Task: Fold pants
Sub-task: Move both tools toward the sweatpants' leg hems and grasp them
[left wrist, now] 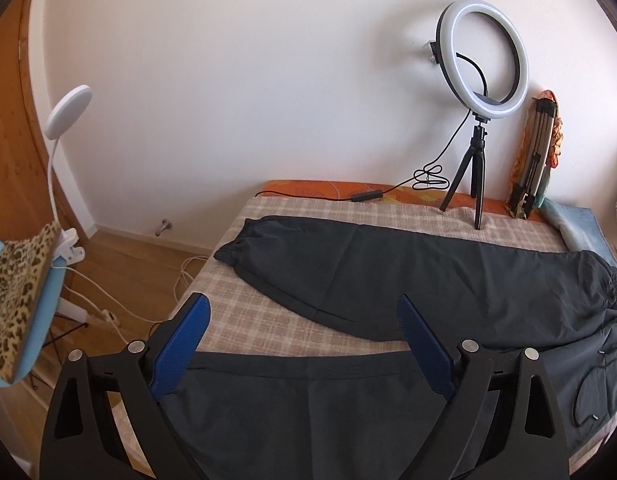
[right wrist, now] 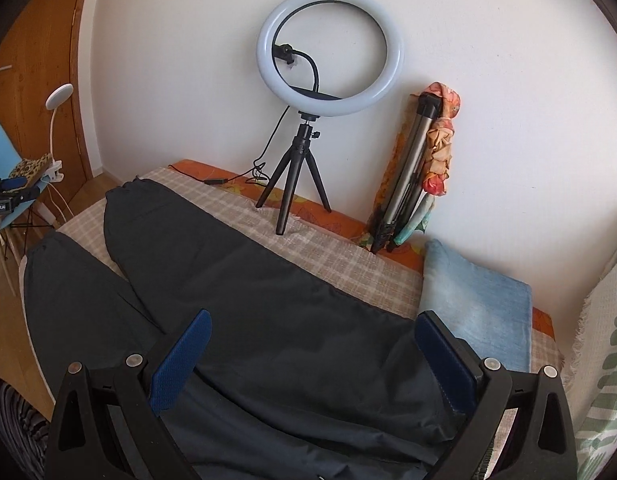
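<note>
Dark grey pants (left wrist: 448, 280) lie spread flat on a bed with a checked blanket (left wrist: 244, 320). In the left wrist view the far leg runs from its elastic cuff (left wrist: 236, 248) at the left to the waist with a drawstring at the right. The near leg lies under my left gripper (left wrist: 304, 308), which is open with nothing between its blue pads. In the right wrist view both legs of the pants (right wrist: 268, 300) stretch away to the left. My right gripper (right wrist: 314, 320) hangs open over the upper part of the pants and grips nothing.
A ring light on a small tripod (right wrist: 265, 46) stands at the far edge of the bed with its cable. Beside it, a folded tripod with a scarf (right wrist: 408, 176) leans on the wall. A folded blue towel (right wrist: 480, 304) lies right of the pants. A chair with a leopard-print cushion (left wrist: 16, 300) and clip lamp (left wrist: 70, 110) stands left, over wooden floor.
</note>
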`<action>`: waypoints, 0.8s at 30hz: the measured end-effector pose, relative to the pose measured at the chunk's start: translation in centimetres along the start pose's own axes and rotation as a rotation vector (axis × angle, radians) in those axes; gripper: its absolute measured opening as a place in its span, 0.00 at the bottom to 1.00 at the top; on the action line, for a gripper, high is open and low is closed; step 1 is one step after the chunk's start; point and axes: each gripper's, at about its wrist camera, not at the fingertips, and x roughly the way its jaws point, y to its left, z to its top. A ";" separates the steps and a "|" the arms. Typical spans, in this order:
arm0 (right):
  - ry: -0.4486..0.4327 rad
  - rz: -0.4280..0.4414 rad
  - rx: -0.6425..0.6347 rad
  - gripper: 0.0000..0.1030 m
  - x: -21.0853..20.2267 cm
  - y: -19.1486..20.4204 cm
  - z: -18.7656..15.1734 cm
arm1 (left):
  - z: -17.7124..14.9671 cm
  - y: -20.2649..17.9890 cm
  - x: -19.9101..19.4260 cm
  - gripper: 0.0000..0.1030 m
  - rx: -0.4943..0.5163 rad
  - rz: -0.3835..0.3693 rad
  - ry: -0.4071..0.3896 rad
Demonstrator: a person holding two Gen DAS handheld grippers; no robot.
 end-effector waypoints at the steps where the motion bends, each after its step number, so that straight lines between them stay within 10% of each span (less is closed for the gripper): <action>1: 0.011 0.020 -0.007 1.00 1.3 -0.1 0.6 | 0.3 0.0 0.9 0.89 -0.003 -0.003 0.009; 12: 0.183 0.243 -0.136 0.75 15.8 1.1 4.1 | 3.3 0.1 11.9 0.72 -0.061 -0.051 0.147; 24: 0.284 0.397 -0.179 0.59 27.3 3.0 5.4 | 2.9 -0.3 20.5 0.33 -0.034 -0.103 0.258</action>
